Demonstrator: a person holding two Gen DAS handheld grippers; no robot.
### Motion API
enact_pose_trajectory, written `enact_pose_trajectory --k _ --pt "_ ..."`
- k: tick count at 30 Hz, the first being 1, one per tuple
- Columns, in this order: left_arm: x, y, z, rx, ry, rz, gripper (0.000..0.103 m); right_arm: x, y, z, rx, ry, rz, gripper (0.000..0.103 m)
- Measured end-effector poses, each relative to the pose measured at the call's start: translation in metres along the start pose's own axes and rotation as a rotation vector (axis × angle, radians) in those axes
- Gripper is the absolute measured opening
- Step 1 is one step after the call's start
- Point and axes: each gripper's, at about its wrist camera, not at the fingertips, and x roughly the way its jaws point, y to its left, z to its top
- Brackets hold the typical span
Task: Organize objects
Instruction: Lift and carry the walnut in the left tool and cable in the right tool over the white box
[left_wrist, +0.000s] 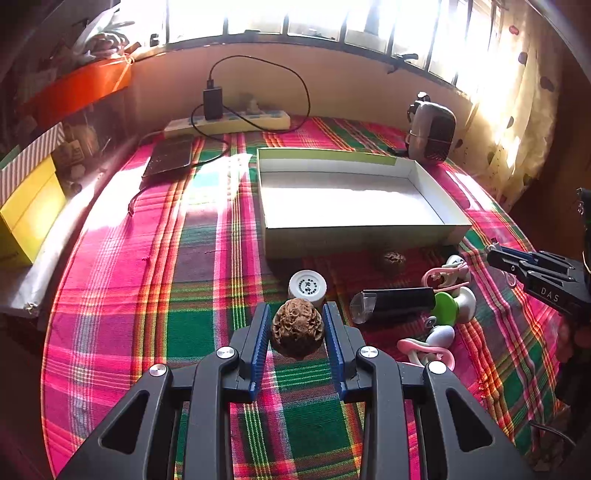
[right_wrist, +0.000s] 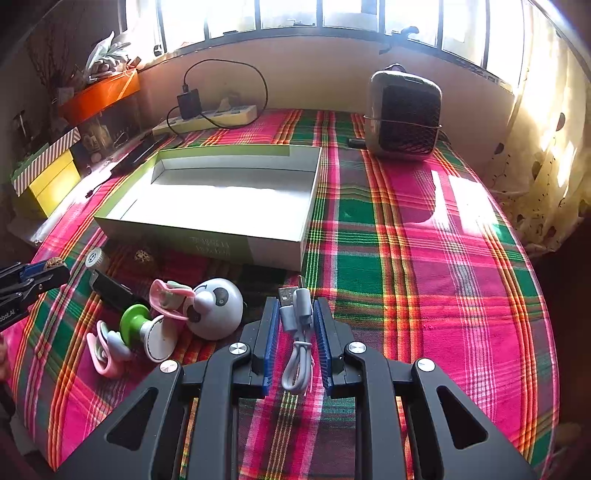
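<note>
Holding status: both grippers loaded, both short of the box.
Left gripper (left_wrist: 297, 325): jaws clamped on a carved walnut (left_wrist: 297, 328), blue pads pressing its two sides; nut lifted clear of the cloth.
Right gripper (right_wrist: 295, 319): jaws clamped on a folded grey USB cable (right_wrist: 297, 332), plug ends fwd, loop hanging back toward the camera.
Key relation: open white box (left_wrist: 354, 242) lies ahead of both jaws. From left gripper it sits fwd and to the right; from right gripper fwd and to the left. Box long axis runs across both views, near wall facing the jaws. Neither hand clearly nearer; judged both need a lift over the near wall before release.
Box contents: nothing seen inside.
Loose items: second walnut (left_wrist: 393, 260) just in front of box wall; white cap (left_wrist: 308, 286), black tube (left_wrist: 393, 303), green-and-white piece (left_wrist: 452, 302), pink clips (left_wrist: 428, 349), panda toy (right_wrist: 218, 306) clustered btwn the two grippers.
Surface: counter under plaid cloth (left_wrist: 147, 295), pink/green, lying flat.
Room: window behind, strong glare; power strip w/ charger (left_wrist: 229, 122) and small heater (left_wrist: 432, 133) at the back; yellow box (left_wrist: 29, 214) at left edge.
</note>
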Motion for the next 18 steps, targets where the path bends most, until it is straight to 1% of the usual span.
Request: enact_pose_trajectory --k 10,18 --pt "0.000 -0.002 0.034 0.004 -0.032 -0.024 0.027 -0.016 0.008 0.034 -0.002 -0.058 0.026 0.020" --pt "0.015 -0.006 0.070 0.012 -0.042 -0.046 0.027 -0.011 0.018 0.069 -0.003 -0.073 0.047 0.020"
